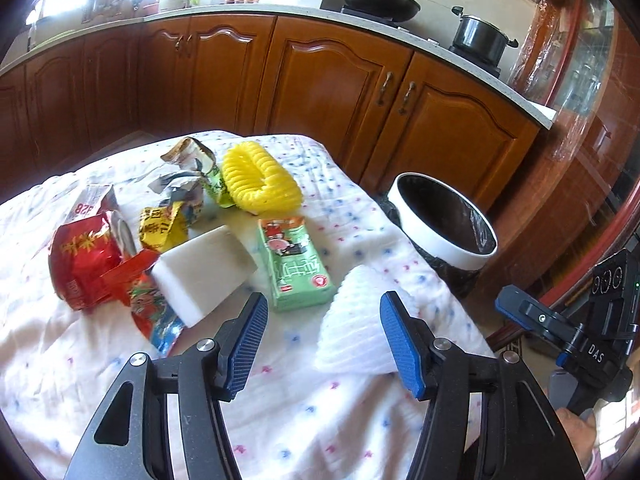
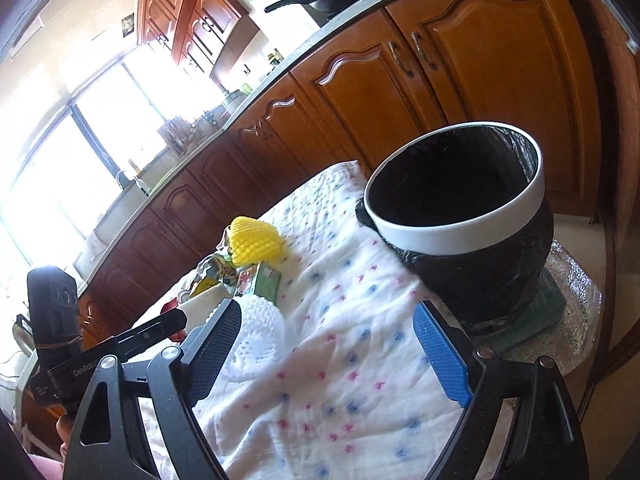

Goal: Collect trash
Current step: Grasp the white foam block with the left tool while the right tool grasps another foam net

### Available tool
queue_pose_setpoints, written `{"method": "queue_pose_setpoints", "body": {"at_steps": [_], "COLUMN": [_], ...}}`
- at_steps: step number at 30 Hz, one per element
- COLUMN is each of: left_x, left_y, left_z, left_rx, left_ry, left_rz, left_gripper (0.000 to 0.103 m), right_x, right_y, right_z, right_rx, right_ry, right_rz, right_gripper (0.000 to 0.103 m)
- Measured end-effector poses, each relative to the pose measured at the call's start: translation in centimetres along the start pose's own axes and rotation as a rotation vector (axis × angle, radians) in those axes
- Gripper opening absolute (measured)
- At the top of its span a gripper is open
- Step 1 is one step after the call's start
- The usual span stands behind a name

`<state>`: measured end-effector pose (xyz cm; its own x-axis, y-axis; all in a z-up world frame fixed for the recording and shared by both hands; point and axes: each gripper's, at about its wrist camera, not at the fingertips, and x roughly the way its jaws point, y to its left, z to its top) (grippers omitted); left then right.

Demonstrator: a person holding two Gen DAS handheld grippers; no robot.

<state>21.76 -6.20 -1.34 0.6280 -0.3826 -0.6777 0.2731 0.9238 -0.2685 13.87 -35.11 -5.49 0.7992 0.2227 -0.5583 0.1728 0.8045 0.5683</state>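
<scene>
**Hovering over the litter, both grippers spread**

Facing my left gripper (image 1: 324, 336), the trash lies scattered on the tablecloth (image 1: 304, 420): a white foam net (image 1: 354, 328) just ahead between my fingers and touching the right pad, a green carton (image 1: 298, 262) beyond it, a white foam block (image 1: 204, 270) ahead to the left, and a red wrapper (image 1: 86, 266) farther left. A yellow foam net (image 1: 260, 178) sits at the far side, beside crumpled wrappers (image 1: 182, 184). The jaws stand wide apart, gripping nothing.

My right gripper (image 2: 328, 354) is likewise spread and empty, above the dotted cloth. Ahead to its right is the bin (image 2: 460, 236), white-rimmed, black-lined. Wooden kitchen cabinets (image 1: 320, 80) stand behind the table.
</scene>
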Motion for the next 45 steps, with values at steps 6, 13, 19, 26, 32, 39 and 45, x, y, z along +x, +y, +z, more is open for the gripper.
{"method": "queue_pose_setpoints", "body": {"at_steps": [6,13,19,26,32,39,45], "left_x": [-2.0,-2.7,-1.4,1.2,3.4,5.1,4.5], "left_y": [1.8,2.8,2.8,3.7,2.7,2.1,1.9], "left_z": [-0.7,-0.3,0.6,2.4,2.3,1.7,1.3], "left_rx": [0.031,0.153,0.303,0.355,0.438,0.462,0.436], "left_ry": [-0.02,-0.057,-0.033,0.022,0.067,0.116,0.11], "left_rz": [0.041,0.09,0.128,0.155,0.219,0.242,0.233], "left_gripper": [0.068,0.083,0.085,0.085,0.085,0.06,0.047], "right_x": [0.3,1.4,2.7,4.1,5.7,7.0,7.0], "right_y": [2.3,5.6,6.3,6.3,6.0,5.7,5.8], "right_z": [-1.6,-3.1,-3.5,-3.1,-3.0,-3.3,-3.6], "right_rx": [-0.042,-0.166,-0.175,-0.151,-0.126,-0.108,-0.126], "right_ry": [0.015,0.027,0.056,0.079,0.12,0.164,0.182], "right_rz": [-0.006,-0.019,-0.002,0.02,0.033,0.044,0.04], "right_gripper": [0.091,0.101,0.101,0.101,0.1,0.077,0.023]}}
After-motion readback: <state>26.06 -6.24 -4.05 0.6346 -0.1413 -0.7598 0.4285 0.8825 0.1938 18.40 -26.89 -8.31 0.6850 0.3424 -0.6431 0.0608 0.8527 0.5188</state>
